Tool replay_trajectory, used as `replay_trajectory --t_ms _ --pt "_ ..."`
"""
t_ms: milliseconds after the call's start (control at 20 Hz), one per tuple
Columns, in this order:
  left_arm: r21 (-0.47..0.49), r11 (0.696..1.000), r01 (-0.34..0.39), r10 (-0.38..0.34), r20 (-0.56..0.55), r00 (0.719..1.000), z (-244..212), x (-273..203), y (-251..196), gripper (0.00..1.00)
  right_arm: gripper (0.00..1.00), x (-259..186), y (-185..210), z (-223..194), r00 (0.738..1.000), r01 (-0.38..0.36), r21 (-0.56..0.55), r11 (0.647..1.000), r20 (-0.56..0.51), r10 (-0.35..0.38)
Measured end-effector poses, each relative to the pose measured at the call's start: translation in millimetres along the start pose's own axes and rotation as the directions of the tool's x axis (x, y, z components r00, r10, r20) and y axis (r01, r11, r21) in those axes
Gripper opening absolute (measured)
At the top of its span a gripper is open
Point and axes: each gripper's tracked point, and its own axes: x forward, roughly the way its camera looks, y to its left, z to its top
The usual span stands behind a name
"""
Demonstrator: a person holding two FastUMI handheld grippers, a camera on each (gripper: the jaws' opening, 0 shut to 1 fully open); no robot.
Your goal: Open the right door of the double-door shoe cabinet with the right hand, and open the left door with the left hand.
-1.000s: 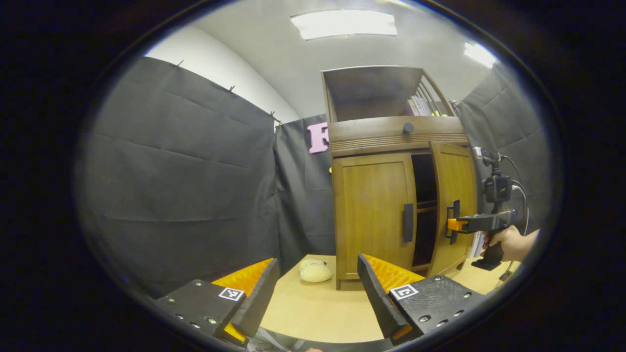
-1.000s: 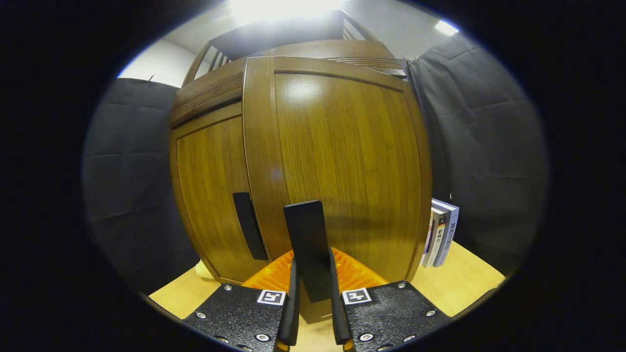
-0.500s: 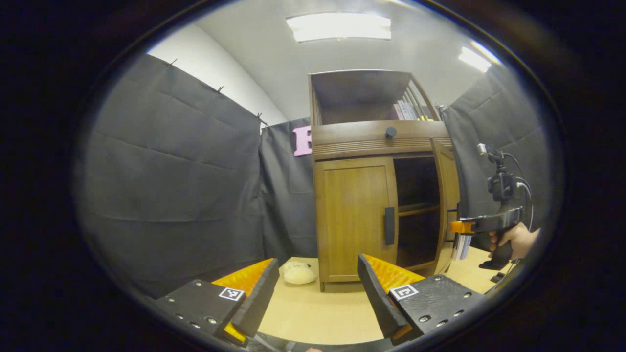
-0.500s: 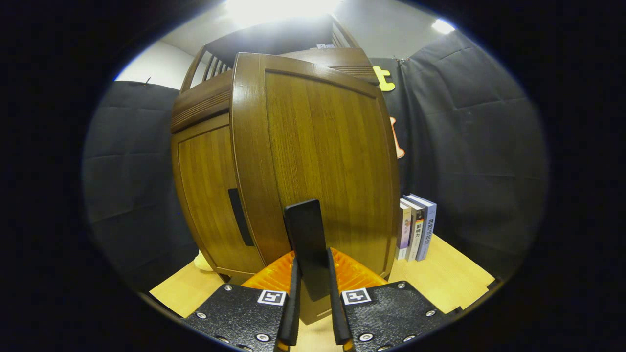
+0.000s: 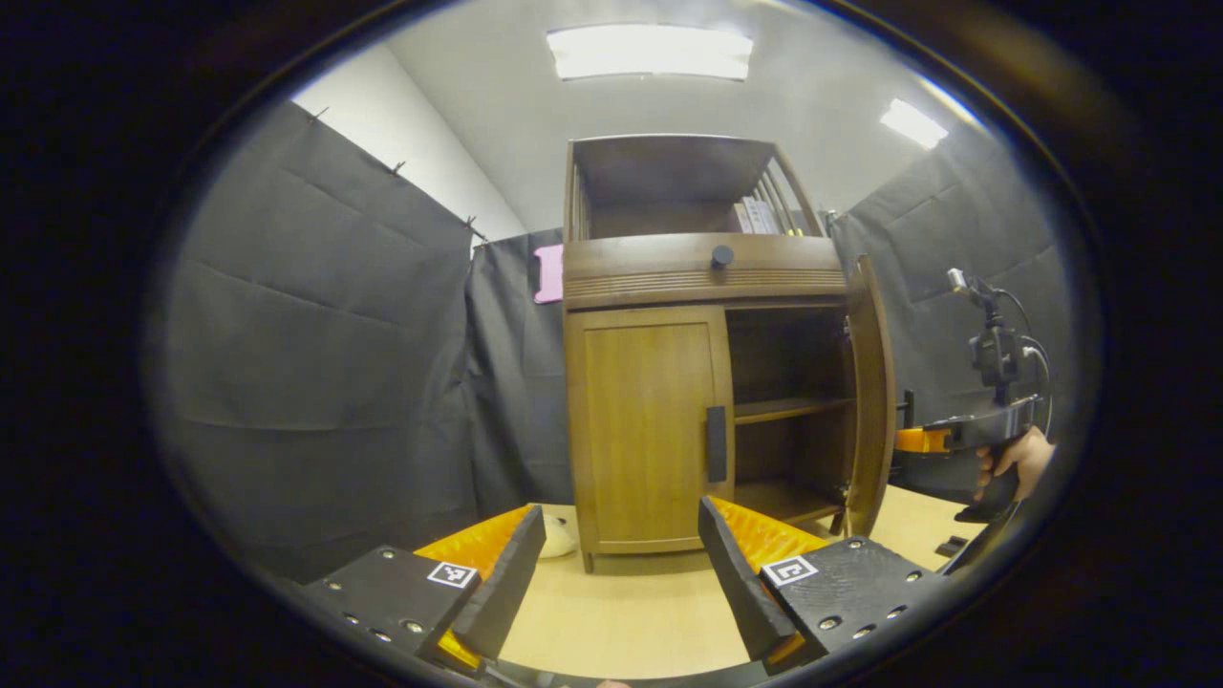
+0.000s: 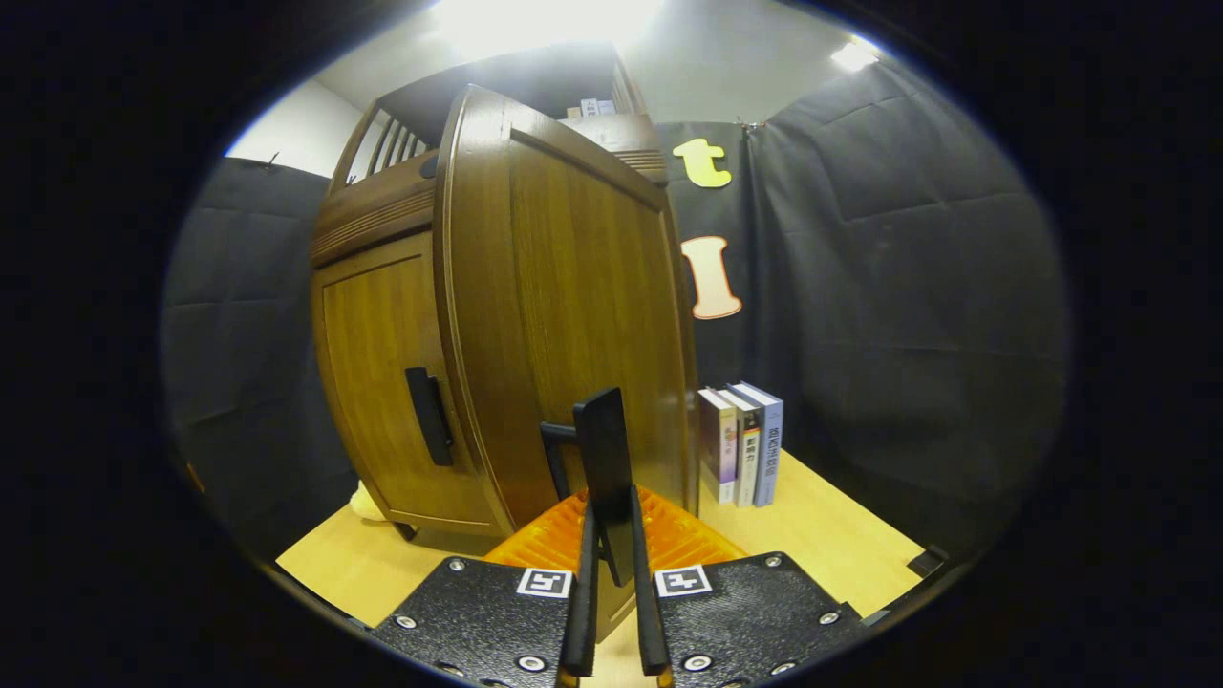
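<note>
On the wooden surface [image 5: 611,621], our right gripper [image 6: 608,564] has its jaws closed on the black handle [image 6: 604,459] of the shoe cabinet's [image 5: 702,277] right door [image 6: 564,315], which stands swung wide. Our left gripper [image 5: 616,573] hangs with jaws spread and empty, well short of the left door [image 5: 650,430], shut, its one handle [image 5: 716,444] ahead. Three books [image 6: 740,444] stand right of the cabinet.

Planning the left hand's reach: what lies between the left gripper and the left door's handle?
In the left gripper view, bare tabletop separates the open left gripper from the left door's handle; nothing stands between.
</note>
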Motion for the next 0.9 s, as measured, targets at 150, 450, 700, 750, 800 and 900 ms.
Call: replay_trajectory --t_ms 150,450,700,750,800,900 --pt "-0.006 0.999 0.042 -0.042 0.007 0.999 0 2 -5 0.98 0.17 -2 -35 5 0.998 0.067 0.019 0.998 -0.003 -0.067" --pt "-0.031 0.995 0.097 -0.098 -0.017 0.995 -5 6 -21 0.98 0.11 -4 -67 9 0.997 0.08 0.038 0.996 -0.016 -0.079" --pt "-0.035 0.993 0.115 -0.116 -0.03 0.993 -8 16 -27 0.92 0.12 -18 -85 10 0.992 0.126 -0.011 0.992 0.008 -0.126" --pt "-0.035 0.992 0.119 -0.12 -0.035 0.992 -9 20 -28 0.92 0.12 -24 -91 9 0.99 0.144 -0.02 0.989 0.016 -0.144" --pt "-0.034 0.992 0.123 -0.125 -0.039 0.991 -10 24 -30 0.92 0.12 -27 -100 11 0.986 0.167 -0.03 0.985 0.027 -0.166" --pt "-0.032 0.991 0.133 -0.135 -0.045 0.99 -10 34 -35 0.92 0.08 -32 -117 11 0.978 0.207 -0.035 0.978 0.037 -0.206"
